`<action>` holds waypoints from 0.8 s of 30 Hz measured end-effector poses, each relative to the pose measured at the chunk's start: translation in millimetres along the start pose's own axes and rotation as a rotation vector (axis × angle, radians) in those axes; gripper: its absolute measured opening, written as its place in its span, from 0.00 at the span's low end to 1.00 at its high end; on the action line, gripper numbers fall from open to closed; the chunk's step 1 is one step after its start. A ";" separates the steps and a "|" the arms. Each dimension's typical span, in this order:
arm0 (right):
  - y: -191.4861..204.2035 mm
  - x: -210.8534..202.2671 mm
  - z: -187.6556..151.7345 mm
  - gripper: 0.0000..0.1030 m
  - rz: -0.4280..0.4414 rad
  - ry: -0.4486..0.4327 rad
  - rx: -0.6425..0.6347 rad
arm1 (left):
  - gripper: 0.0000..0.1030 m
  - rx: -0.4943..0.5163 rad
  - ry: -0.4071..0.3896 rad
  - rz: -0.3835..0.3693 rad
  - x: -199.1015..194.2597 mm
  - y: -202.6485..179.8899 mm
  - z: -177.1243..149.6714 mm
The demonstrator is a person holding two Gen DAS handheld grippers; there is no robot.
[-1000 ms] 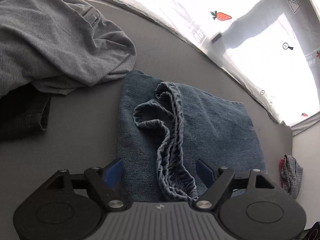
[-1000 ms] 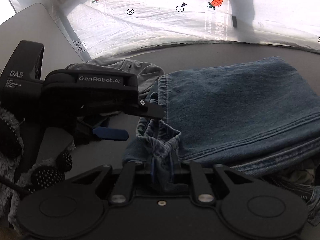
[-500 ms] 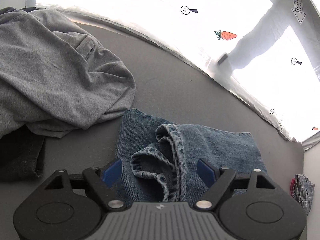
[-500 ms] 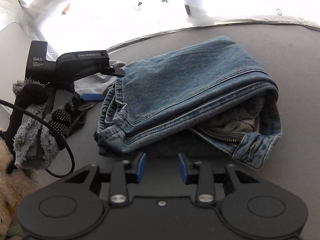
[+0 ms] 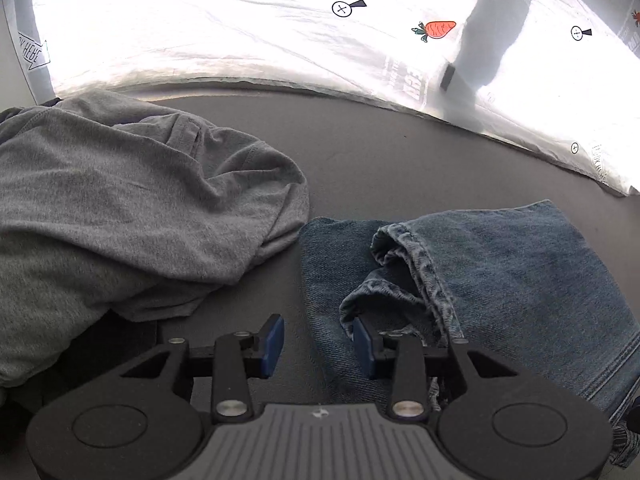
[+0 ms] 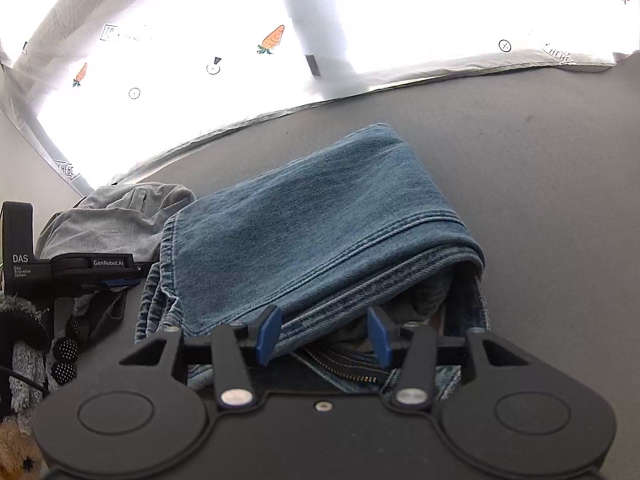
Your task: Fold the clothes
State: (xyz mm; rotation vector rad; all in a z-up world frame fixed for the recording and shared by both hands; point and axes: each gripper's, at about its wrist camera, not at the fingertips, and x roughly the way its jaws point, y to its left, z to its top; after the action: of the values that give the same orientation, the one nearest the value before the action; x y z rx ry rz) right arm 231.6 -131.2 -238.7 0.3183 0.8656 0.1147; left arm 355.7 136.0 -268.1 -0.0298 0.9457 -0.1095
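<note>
Folded blue jeans (image 5: 520,280) lie on the grey table (image 5: 380,152), also in the right wrist view (image 6: 312,220), with the hem cuffs bunched at their left end (image 5: 404,264). My left gripper (image 5: 318,340) is open and empty, its jaws astride the jeans' left edge; it shows from the side in the right wrist view (image 6: 116,280). My right gripper (image 6: 324,332) is open and empty at the jeans' near edge, by the zipper (image 6: 344,368).
A crumpled grey shirt (image 5: 132,208) lies left of the jeans, close to them, over a dark garment (image 5: 116,344). A white plastic sheet with carrot prints (image 5: 320,40) hangs behind the table's far edge. Bare table (image 6: 560,184) lies right of the jeans.
My right gripper let go of the jeans' cuff end, opened and shifted right along the near edge. My left gripper narrowed and moved left toward the jeans' left edge.
</note>
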 end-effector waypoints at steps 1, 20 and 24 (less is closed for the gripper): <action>1.9 2.3 2.7 0.50 0.001 0.000 -0.003 | 0.40 0.041 -0.009 0.011 2.1 -4.8 1.5; 19.2 14.1 12.2 0.81 -0.181 0.004 -0.015 | 0.12 0.076 -0.060 0.010 37.7 -28.4 30.1; 14.8 7.7 11.3 0.81 -0.182 -0.004 0.026 | 0.11 -0.078 -0.077 -0.010 22.0 -0.1 46.9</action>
State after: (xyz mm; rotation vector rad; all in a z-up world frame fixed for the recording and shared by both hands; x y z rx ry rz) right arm 245.6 -118.1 -232.8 0.2624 0.8883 -0.0659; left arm 406.5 132.5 -258.4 -0.1096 0.8724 -0.0800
